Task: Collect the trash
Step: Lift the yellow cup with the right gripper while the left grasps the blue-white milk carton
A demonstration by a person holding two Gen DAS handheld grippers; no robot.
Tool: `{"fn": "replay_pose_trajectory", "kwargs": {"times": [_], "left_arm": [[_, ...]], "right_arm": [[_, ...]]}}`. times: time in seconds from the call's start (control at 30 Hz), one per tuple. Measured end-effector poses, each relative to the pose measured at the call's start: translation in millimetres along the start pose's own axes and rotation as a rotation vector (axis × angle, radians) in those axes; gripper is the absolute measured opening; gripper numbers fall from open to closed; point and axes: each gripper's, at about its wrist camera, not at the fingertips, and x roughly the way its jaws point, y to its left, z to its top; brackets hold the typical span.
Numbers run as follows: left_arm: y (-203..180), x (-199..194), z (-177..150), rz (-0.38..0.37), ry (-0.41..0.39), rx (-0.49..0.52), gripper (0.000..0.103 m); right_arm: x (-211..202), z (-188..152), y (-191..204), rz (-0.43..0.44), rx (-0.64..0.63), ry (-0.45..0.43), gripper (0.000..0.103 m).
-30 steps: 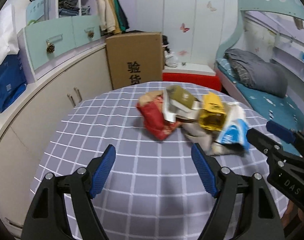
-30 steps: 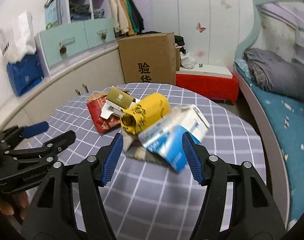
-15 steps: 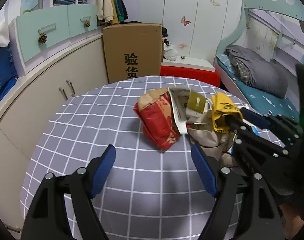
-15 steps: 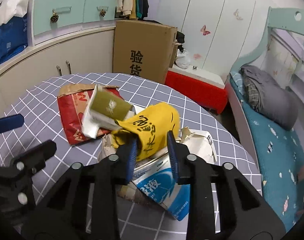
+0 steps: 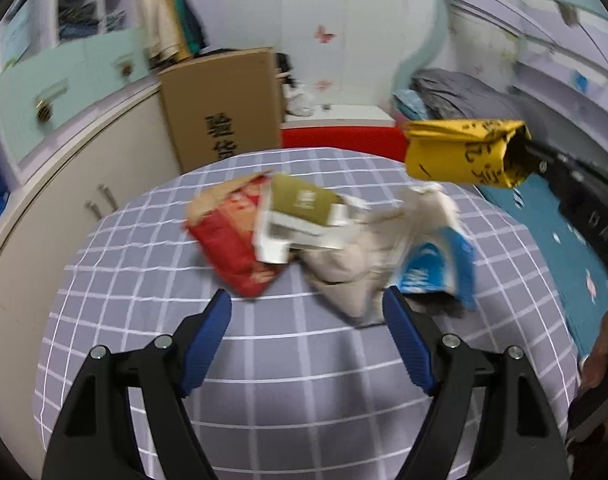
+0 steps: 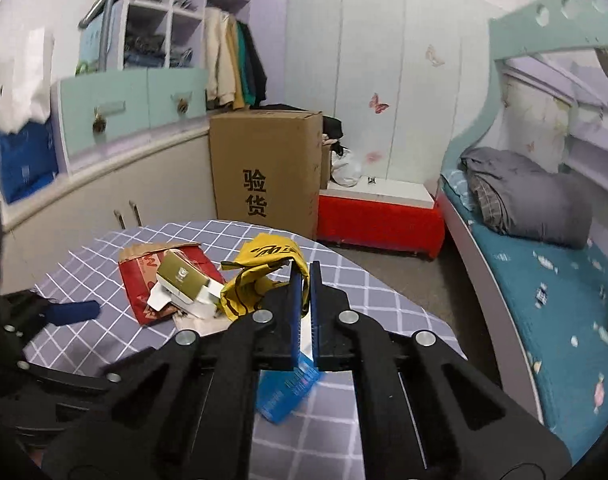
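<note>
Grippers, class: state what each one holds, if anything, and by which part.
The right gripper is shut on the yellow bag, pinching its open, crumpled end, and the bag is clear of the table. The left gripper is open and holds nothing.

Left tool (image 5: 307, 312) agape, yellow wrapper (image 5: 462, 153) aloft above trash pile (image 5: 328, 236)

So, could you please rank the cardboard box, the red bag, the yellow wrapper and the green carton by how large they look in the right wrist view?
1. Cardboard box
2. Red bag
3. Yellow wrapper, partly hidden by the right tool shut on it, so nearly level with the bag
4. Green carton
</note>
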Motion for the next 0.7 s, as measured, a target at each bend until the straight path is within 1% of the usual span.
{"fn": "replay_pose_trajectory", "kwargs": {"times": [0.13, 0.23, 0.3, 0.4, 0.47, 0.53, 0.6, 0.7], "left_arm": [[-39.9, 1.8, -3.3, 0.0, -0.003, 0.145, 0.076], [-60.8, 4.1, -5.9, 0.002, -0.001, 0.22, 0.076], [-74.6, 7.1, -8.0, -0.006, 0.015, 0.259, 0.076], [-84.9, 8.2, -9.6, -0.007, 0.012, 0.283, 0.076], [-90.7, 11.1, -10.6, 0.025, 0.014, 0.313, 0.076], [-92.2, 14.2, -11.7, 0.092, 0.017, 0.355, 0.076], [-91.9, 17.7, -12.6, 0.143, 0.026, 0.399, 0.076], [-87.1, 22.1, -11.9, 0.175, 0.029, 0.412, 0.076]], "right_arm": [[-18.6, -18.2, -24.3, -0.012, 0.049, 0.002, 0.004], [-31.2, -34.8, -41.2, -0.031, 0.092, -0.001, 0.004], [-36.7, -42.0, -51.2, -0.05, 0.113, -0.005, 0.004], [-39.9, -54.3, -67.1, -0.055, 0.154, 0.009, 0.004], [-40.5, -62.1, -74.2, -0.048, 0.173, 0.016, 0.004], [-40.9, -67.1, -78.9, -0.039, 0.184, 0.024, 0.004], [-41.0, -68.9, -81.2, -0.025, 0.192, 0.025, 0.004], [-39.8, -70.7, -83.6, -0.012, 0.204, 0.021, 0.004]]}}
